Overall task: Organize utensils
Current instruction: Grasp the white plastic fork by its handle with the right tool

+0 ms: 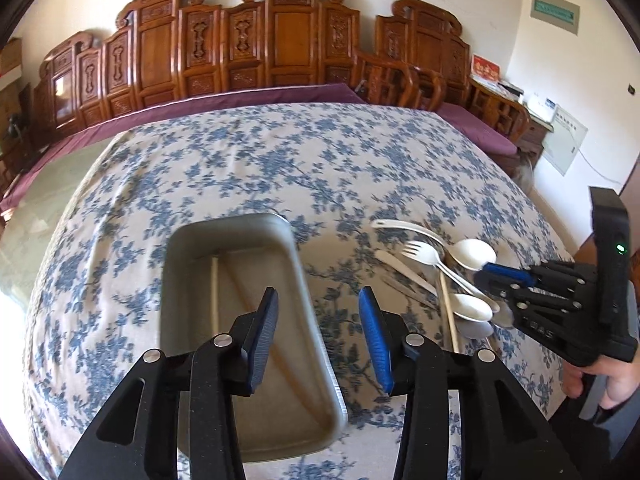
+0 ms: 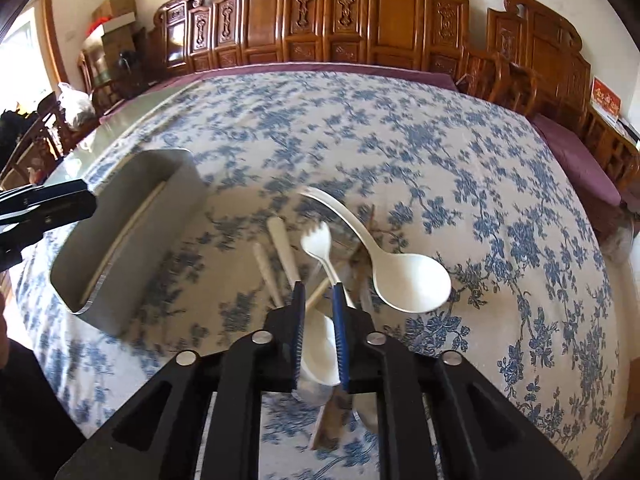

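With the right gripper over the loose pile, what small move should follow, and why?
Probably lower the right gripper onto the white fork and close. Its jaws stand slightly apart, holding nothing, above the pile, while the grey tray already holds chopsticks.

Grey rectangular tray [image 1: 288, 236] with two chopsticks [image 1: 215, 292] lying inside, beside it a loose heap of white plastic spoons [image 2: 404, 280], a white fork [image 2: 318, 242] and a knife [image 2: 282, 246] on the floral cloth
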{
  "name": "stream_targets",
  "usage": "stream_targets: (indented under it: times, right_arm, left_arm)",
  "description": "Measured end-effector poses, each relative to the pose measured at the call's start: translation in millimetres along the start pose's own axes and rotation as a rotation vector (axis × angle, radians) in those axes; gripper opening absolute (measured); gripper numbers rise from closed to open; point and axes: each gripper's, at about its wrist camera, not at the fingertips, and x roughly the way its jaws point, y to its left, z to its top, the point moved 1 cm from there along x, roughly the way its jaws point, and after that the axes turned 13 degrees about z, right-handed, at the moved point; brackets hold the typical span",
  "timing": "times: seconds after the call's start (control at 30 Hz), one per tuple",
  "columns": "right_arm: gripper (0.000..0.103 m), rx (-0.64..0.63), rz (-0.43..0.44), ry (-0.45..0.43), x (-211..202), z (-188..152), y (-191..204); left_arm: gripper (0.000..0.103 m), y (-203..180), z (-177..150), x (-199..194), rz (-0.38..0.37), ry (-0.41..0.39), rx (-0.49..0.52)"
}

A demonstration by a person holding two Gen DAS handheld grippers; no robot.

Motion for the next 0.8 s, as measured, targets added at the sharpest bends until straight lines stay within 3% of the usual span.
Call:
stream_targets:
  times: [0.33,0.73,0.8]
  right_arm:
    - [0.016,-0.015,0.005,0.032,31,1,-16]
    - [0.017,-0.056,-0.035,0.047,43,-1,-21]
    - [0.012,-0.068,-0.035,0.042,42,-1,-20]
  left_arm:
    - [0.043,-33,-6,5,-0.031,0.012,0.052]
    - [0.044,-42,-10,11,-0.045,0.026,0.060]
    - [0.043,-44,-10,11,-0.046,0.027,0.062]
